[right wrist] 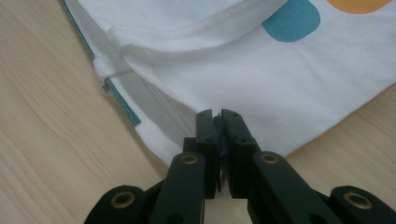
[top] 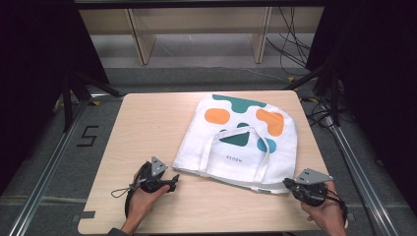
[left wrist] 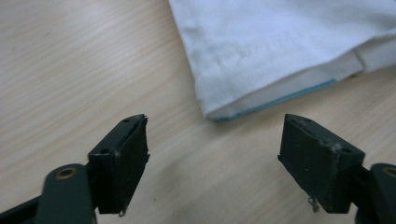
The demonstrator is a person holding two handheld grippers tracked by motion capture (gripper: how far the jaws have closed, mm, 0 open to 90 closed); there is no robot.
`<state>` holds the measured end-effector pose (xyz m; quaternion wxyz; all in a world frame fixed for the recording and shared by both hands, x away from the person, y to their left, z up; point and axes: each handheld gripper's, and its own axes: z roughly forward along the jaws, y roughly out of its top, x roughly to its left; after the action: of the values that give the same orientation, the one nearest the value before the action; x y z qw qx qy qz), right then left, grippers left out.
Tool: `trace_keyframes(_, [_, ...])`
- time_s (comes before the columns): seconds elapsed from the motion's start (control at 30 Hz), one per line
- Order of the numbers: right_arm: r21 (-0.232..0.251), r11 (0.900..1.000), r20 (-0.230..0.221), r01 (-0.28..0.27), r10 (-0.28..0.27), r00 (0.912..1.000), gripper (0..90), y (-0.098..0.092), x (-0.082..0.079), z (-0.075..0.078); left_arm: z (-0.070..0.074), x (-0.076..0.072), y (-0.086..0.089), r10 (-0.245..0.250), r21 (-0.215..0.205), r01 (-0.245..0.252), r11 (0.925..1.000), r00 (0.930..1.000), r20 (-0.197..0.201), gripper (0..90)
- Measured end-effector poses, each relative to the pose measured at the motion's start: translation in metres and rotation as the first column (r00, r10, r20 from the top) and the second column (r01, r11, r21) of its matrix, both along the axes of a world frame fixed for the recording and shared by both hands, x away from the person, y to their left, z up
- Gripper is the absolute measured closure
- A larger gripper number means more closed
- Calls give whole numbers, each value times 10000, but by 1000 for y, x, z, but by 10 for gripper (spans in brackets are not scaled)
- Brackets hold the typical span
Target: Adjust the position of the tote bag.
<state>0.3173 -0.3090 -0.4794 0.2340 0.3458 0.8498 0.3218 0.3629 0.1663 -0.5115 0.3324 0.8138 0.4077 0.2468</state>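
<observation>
On the table: a white tote bag (top: 236,142) with orange and teal shapes lies flat on the pale wooden table (top: 147,118), right of centre.
Left gripper (top: 173,183): jaws spread wide, nothing between them, just short of the bag's near left corner.
Right gripper (top: 287,183): jaws nearly together over the bag's near right corner; whether they pinch the cloth cannot be told.

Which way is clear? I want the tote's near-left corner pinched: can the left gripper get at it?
Probably yes: the left gripper stands open just short of the tote bag's corner, only bare table between them.
</observation>
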Motion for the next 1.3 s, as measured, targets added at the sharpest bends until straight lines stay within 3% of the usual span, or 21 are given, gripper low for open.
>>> trace_keyframes(0.17, [209,9997,-190,-85,89,9998,705,0,-1,0,-1,11,-8,57,-20,-56,10000,9998,171,292])
trace_keyframes(0.2, [92,9999,-94,110,-109,9999,660,1,-3,0,-1,14,-9,15,112,-18,9999,9997,229,296])
trace_keyframes(0.23, [74,9999,-324,94,-91,9994,628,3,-5,-2,-2,18,-13,6,174,-11,9998,9995,305,302])
trace_keyframes(0.27, [-217,9998,-256,-36,30,9997,610,2,-5,-3,-2,18,-13,6,174,-11,9998,9995,305,306])
trace_keyframes(0.33, [-406,9991,-360,-103,88,9993,607,3,-5,-5,-3,21,-15,-46,400,35,9992,9996,274,306])
trace_keyframes(0.43, [-784,9969,-511,106,-146,9986,597,5,-7,-8,-3,26,-21,86,272,-99,9996,9989,464,307])
trace_keyframes(0.5, [-1323,9911,-227,172,-204,9995,582,4,-5,-10,-1,28,-24,-74,488,39,9988,9975,709,319])
trace_keyframes(0.53, [-1580,9874,-30,111,-117,9999,579,3,-3,-11,-1,29,-27,59,373,-89,9993,9968,796,321])
trace_keyframes(0.57, [-1589,9870,-35,236,-245,9997,576,3,-2,-13,1,30,-27,-109,691,50,9976,9963,857,334])
trace_keyframes(0.73, [-1545,9875,-50,318,-330,9994,569,3,1,-14,-2,37,-32,-330,636,281,9976,9965,766,386])
trace_keyframes(0.77, [-1639,9861,-46,285,-297,9995,565,4,2,-15,-2,37,-33,-337,643,281,9975,9956,870,445])
trace_keyframes(0.8, [-1639,9861,-46,285,-297,9995,565,4,2,-15,-2,37,-33,-639,902,561,9943,9942,866,445])
trace_keyframes(0.83, [-1629,9861,-35,329,-340,9994,562,5,2,-16,-2,36,-34,-745,992,654,9929,9931,911,492])
trace_keyframes(0.9, [-1668,9850,-157,434,-467,9988,557,7,1,-16,-2,34,-38,-929,1638,712,9839,9873,1291,627])
trace_keyframes(0.93, [-1668,9850,-157,434,-467,9988,557,7,1,-16,-2,33,-38,-1093,1716,827,9817,9824,1517,627])
trace_keyframes(1.0, [-1670,9848,-159,481,-515,9985,554,7,1,-17,1,32,-35,-1143,1679,903,9817,9836,1393,665])
trace_keyframes(1.03, [-1772,9834,79,388,-380,9992,550,6,3,-17,1,31,-34,-1168,1611,941,9824,9835,1381,729])
trace_keyframes(1.1, [-1832,9824,135,372,-353,9993,538,5,4,-17,3,27,-32,-1298,1755,1045,9789,9817,1396,766])
trace_keyframes(1.2, [-1905,9798,151,605,-587,9982,533,4,4,-17,5,9,-31,-1668,1847,1408,9727,9768,1341,785])
trace_keyframes(1.3, [-1915,9788,129,727,-716,9974,534,3,3,-17,7,-14,-32,-2104,2159,1829,9591,9712,1120,792])
